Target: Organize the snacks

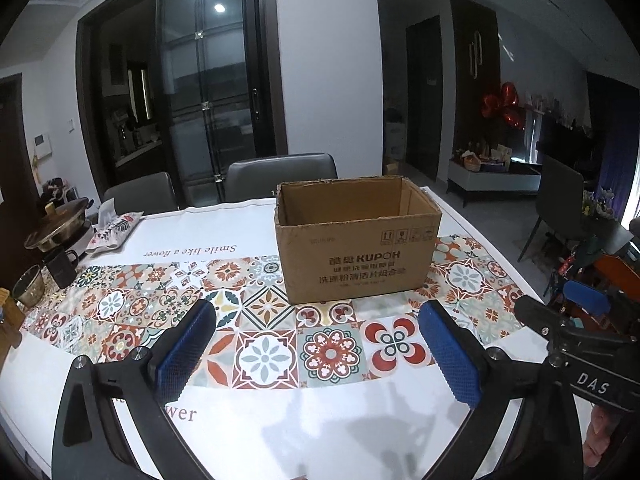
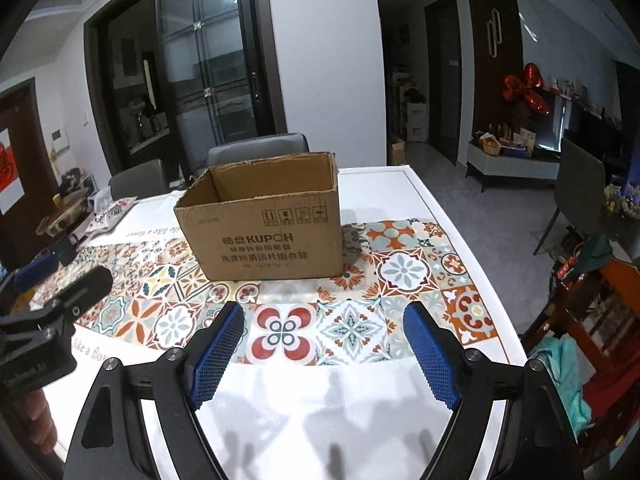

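Observation:
An open brown cardboard box (image 1: 356,248) printed KUPOH stands on the patterned tablecloth; it also shows in the right wrist view (image 2: 266,232). I see only bare cardboard inside it. My left gripper (image 1: 316,320) is open and empty, held above the table in front of the box. My right gripper (image 2: 324,322) is open and empty, also in front of the box. The right gripper's body shows at the right edge of the left wrist view (image 1: 580,332); the left gripper's body shows at the left edge of the right wrist view (image 2: 60,304). No snacks are visible.
The white table (image 1: 320,420) has a tiled-pattern cloth (image 1: 260,320). At the far left stand a hot pot (image 1: 60,224), a tissue pack (image 1: 114,230), a black mug (image 1: 62,268) and a glass bowl (image 1: 28,286). Grey chairs (image 1: 280,176) stand behind the table. A wooden chair (image 2: 592,312) is at the right.

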Demonstrator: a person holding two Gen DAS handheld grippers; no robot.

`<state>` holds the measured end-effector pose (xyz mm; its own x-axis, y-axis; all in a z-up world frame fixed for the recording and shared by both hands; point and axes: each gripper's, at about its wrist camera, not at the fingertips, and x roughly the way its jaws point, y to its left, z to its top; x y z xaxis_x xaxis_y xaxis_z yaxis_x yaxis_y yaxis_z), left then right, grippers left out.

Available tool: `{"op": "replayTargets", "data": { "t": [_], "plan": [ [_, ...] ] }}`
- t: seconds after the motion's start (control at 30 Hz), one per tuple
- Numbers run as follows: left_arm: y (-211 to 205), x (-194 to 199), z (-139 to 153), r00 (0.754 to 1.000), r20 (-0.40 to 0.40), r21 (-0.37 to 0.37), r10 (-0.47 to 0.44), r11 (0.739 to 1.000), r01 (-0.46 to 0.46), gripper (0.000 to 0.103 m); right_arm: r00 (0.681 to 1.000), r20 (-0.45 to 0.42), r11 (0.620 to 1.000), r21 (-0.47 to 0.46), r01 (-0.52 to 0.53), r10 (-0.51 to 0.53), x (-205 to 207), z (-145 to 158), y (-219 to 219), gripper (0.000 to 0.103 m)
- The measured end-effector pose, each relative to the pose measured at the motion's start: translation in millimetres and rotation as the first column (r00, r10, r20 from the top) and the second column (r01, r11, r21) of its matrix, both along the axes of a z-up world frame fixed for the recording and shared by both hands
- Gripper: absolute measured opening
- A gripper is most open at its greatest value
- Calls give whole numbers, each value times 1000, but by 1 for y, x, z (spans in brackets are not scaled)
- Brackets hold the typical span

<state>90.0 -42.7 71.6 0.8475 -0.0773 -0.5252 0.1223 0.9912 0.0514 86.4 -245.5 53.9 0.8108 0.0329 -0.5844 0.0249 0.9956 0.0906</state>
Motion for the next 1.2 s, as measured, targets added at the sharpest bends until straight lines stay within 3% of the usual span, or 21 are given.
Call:
{"op": "replayTargets", "data": {
  "t": [0.37,1.2],
  "plan": [
    [5,-29,-2,999,45,-10,0,1000,1,103,997,82,999,-36,-2,5,-37,7,7,83],
    [8,-39,-8,996,91,24,19,999,-21,103,995,98,999,-23,-23,25,-47,-1,12,83]
  ]
}}
